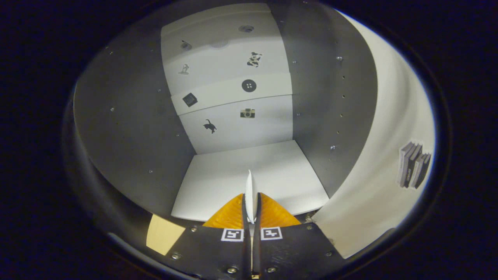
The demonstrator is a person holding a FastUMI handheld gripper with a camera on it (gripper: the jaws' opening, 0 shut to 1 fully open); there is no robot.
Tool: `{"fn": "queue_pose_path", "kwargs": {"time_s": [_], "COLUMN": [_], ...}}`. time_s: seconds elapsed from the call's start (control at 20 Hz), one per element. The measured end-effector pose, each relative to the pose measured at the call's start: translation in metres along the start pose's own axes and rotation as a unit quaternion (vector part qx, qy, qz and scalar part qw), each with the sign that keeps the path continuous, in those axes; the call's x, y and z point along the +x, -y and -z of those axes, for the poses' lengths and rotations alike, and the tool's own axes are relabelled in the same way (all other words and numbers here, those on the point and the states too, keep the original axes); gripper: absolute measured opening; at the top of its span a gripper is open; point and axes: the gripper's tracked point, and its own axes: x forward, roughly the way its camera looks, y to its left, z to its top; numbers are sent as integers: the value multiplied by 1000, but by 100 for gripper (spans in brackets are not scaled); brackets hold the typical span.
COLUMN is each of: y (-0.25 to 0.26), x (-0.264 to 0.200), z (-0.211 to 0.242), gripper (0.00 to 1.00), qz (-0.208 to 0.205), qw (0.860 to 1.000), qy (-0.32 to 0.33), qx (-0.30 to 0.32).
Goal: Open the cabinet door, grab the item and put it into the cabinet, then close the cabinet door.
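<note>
The item, a thin white flat piece seen edge-on, stands upright, clamped between the orange fingers of the hand-held gripper. It is held over the cabinet floor. The door stands open to the right. Beyond, the white back wall carries small picture stickers.

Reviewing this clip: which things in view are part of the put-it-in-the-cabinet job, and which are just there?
Job:
- thin white item, pinched edge-on between the shut gripper fingers
- cabinet, its white shelf just ahead of the fingers
- open cabinet door

Just there:
- small picture stickers on the back panel
- book sticker on the door
</note>
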Motion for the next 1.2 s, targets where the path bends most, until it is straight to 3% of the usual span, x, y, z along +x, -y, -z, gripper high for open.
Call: {"fn": "queue_pose_path", "kwargs": {"time_s": [0.6,0.9,1.15,1.2], "y": [-11,-17,-13,-15], "x": [38,47,42,38], "z": [2,-7,-21,-24], "gripper": [3,15,20,28], "qz": [21,14,18,16], "qw": [996,997,999,1000], "qy": [-71,-66,-31,-19], "qx": [-43,-25,-16,-17]}}
